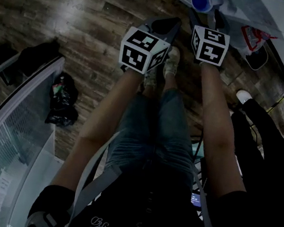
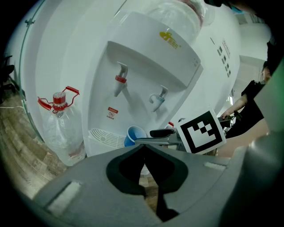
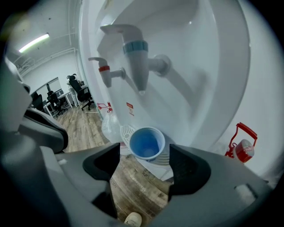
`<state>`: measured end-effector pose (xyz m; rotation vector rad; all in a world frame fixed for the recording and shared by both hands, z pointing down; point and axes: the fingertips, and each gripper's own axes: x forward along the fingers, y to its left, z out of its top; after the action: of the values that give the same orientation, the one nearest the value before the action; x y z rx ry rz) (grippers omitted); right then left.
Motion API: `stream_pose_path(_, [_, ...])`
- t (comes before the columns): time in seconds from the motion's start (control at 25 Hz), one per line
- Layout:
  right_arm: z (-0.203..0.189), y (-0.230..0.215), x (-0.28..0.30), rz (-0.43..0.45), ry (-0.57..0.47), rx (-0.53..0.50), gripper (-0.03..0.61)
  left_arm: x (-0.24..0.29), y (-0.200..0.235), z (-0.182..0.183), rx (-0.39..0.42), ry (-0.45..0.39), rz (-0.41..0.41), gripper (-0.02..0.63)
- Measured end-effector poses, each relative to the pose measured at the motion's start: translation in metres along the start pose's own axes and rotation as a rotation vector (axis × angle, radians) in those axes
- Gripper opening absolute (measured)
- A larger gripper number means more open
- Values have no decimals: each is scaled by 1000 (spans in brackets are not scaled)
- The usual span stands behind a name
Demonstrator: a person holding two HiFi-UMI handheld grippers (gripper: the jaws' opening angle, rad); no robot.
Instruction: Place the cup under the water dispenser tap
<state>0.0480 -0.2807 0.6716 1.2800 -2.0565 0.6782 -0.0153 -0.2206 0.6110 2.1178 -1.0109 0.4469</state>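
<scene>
1. R gripper (image 3: 144,153): jaws spread wide, nothing pinched.
2. Blue cup (image 3: 147,142) stands upright on the drip tray (image 3: 126,131), right under the blue tap (image 3: 135,48) of the water dispenser (image 3: 204,66), just past the R jaws.
3. L gripper (image 2: 144,153): jaws pressed together, empty.
4. Clear bottle (image 2: 60,128) w/ red handle stands next to the dispenser.
</scene>
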Motion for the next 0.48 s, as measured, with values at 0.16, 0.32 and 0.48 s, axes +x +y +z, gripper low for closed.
stream_pose_path(0.16, [15,9,-19,16,-20,-6,327,-12,-10,14,29,-19,-9,5])
stream_pose_path(0.32, [34,18,-45,31,-52,5,327,-26,-23,32,63,-40,-15,5])
stream_pose_path(0.48, [51,25,-76,44,-90,19,327,-44,-38,49,99,-55,-23,5])
